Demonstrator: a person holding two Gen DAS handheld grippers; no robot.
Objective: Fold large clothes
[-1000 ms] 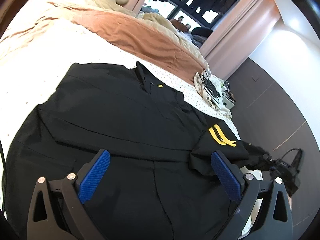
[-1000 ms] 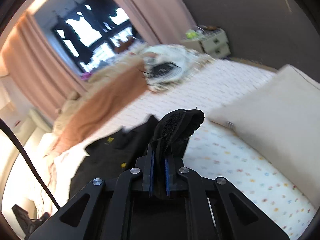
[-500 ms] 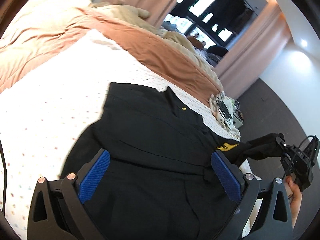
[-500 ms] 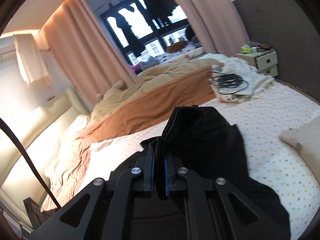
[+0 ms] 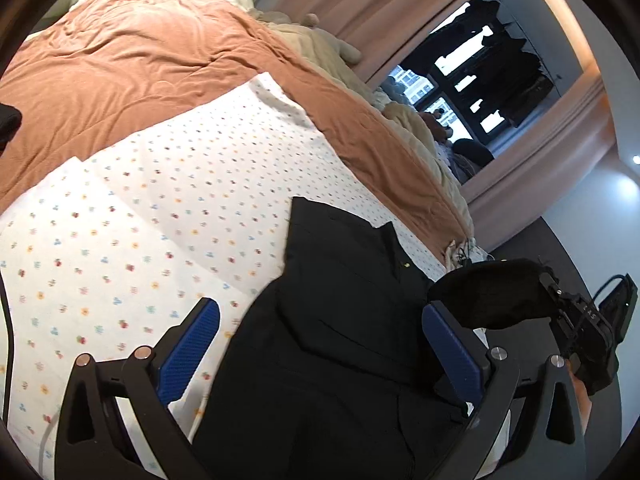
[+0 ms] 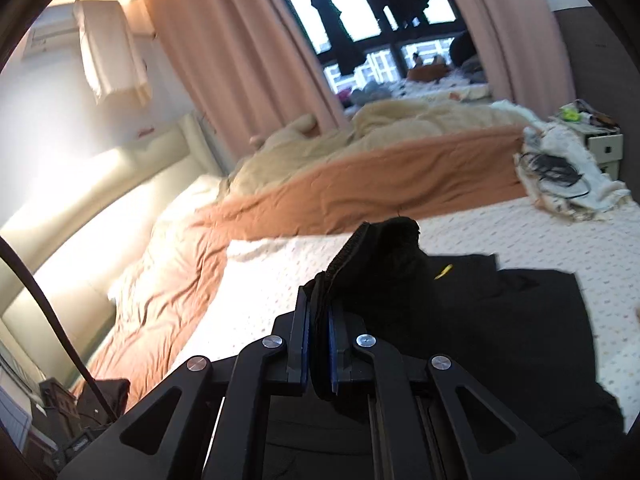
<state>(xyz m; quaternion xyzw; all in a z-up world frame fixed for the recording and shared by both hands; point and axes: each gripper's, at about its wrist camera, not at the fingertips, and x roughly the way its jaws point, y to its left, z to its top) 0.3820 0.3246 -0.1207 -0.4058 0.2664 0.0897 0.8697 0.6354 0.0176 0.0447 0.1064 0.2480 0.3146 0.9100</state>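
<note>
A large black garment (image 5: 340,320) was spread on the spotted sheet (image 5: 160,200) of the bed, with the rust-coloured quilt (image 5: 140,60) bunched beyond it toward the window side. The right gripper (image 6: 318,344) was pressed together on a ribbed black cuff (image 6: 372,252) of the garment, the fabric pinched between its pads and raised clear of the sheet, while the rest of the garment lay just past the cuff, its small yellow mark (image 6: 442,272) showing beside it. In the left wrist view that same raised sleeve (image 5: 492,292) was seen hanging from the right gripper at the garment's far edge. The left gripper (image 5: 320,344) was spread wide and empty, held above the near part of the garment with nothing between its pads. Several risks were judged from this. Only a narrow bite of the cuff appeared to be held, so the fabric could slip free if it were pulled sharply. Because the garment's body was pinned by nothing, it could be dragged across the sheet with the sleeve and the flat layout spoiled. If the sleeve were laid down askew, a crooked fold could be produced. Beyond the garment, near the quilt's end, a pale cloth with tangled cables (image 6: 554,168) lay on the bed, and these could be snagged if the sleeve were swung too far that way.
</note>
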